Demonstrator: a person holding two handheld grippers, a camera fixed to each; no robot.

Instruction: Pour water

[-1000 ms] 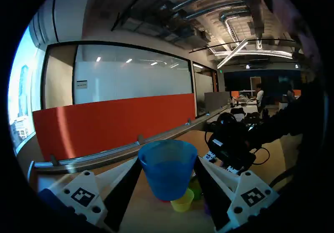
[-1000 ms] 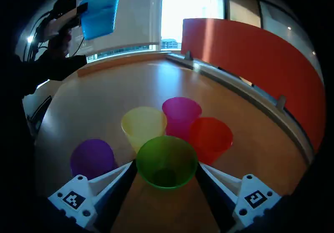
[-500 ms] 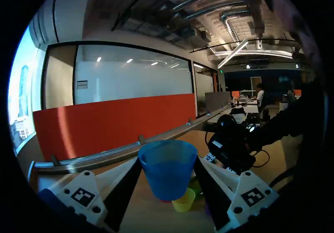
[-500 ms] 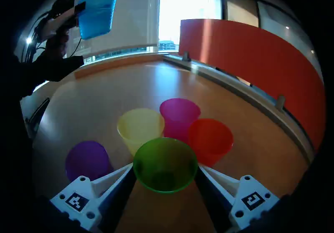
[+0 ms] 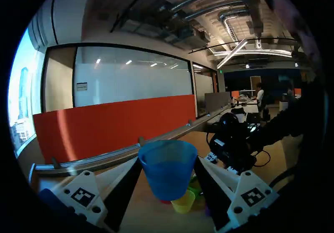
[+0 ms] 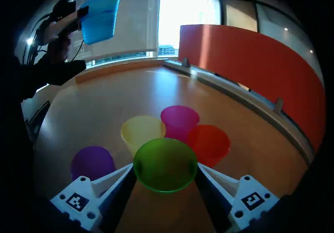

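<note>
Left gripper view high, facing orange partition (image 5: 112,124), right gripper view near table (image 6: 104,95), shared yellow cup (image 5: 183,201) (image 6: 142,132)

L grip (image 5: 168,168) / R grip (image 6: 165,172): white fingers (image 5: 83,189), blk pads (image 5: 125,187), sq. markers (image 5: 82,196), screws | sleeve (image 6: 46,72): dark

The translucent blue plastic cup (image 5: 168,174) between the fingers of the left gripper (image 5: 167,162) hides most of the yellow plastic cup (image 5: 183,201) beneath it.

Grips blue cup (image 5: 168,168), water inside, upright between both fingers (image 5: 124,186). Holds it raised off the desk (image 5: 146,217), yellow cup (image 5: 183,201) showing beneath.
</note>
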